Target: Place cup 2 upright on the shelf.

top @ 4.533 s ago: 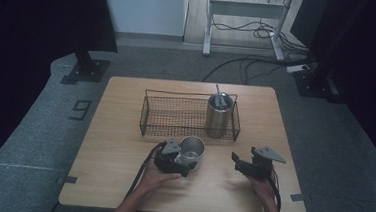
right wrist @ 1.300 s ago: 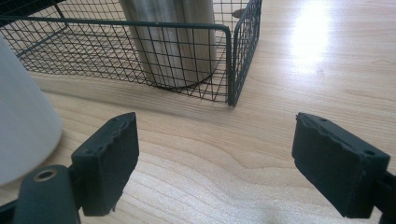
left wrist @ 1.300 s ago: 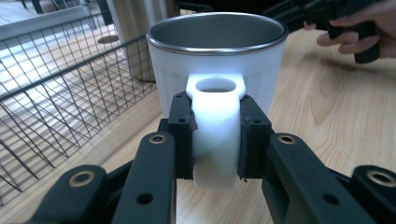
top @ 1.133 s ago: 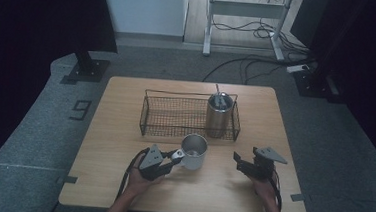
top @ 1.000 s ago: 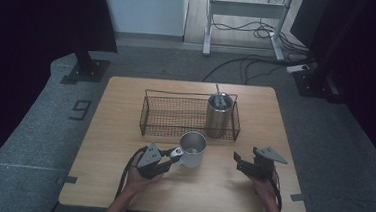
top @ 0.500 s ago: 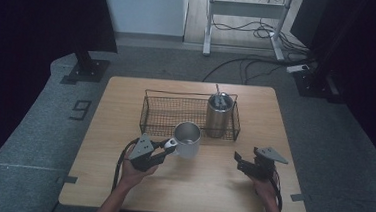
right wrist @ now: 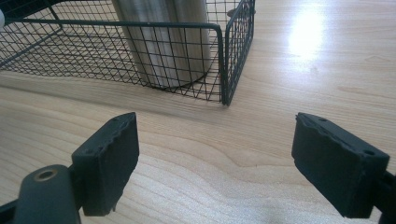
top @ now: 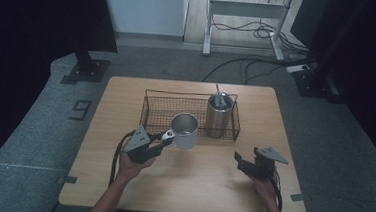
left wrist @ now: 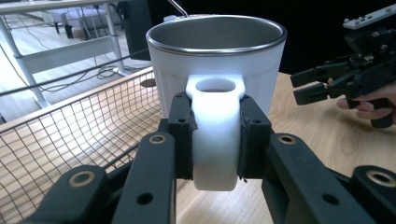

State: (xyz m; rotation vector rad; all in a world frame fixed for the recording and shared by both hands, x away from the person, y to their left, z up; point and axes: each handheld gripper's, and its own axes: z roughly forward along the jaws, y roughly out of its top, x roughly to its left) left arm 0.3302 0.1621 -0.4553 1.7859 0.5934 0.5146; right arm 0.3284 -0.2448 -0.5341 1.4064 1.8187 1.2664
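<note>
A white mug [top: 184, 131] with a steel inside hangs just above the table at the front edge of the wire basket [top: 162, 93]. My left gripper [top: 168, 137] is shut on the mug's handle from the near left. In the left gripper view both pads clamp the white handle [left wrist: 215, 135] and the mug [left wrist: 215, 60] stands upright beyond it. My right gripper [top: 238, 159] rests low over the table at the near right. Its jaws stand wide apart in the right gripper view [right wrist: 215, 158] with only bare wood between them.
A steel tumbler [top: 219, 115] with a straw stands in the right end of the black wire basket; it rises behind the mesh [right wrist: 159, 51] ahead of my right gripper. The basket's left part [left wrist: 70, 121] holds nothing. The right gripper [left wrist: 306, 86] shows right of the mug.
My left gripper has lifted the mug off the table and carried it back toward the basket's front edge. The right gripper has stayed where it was.
</note>
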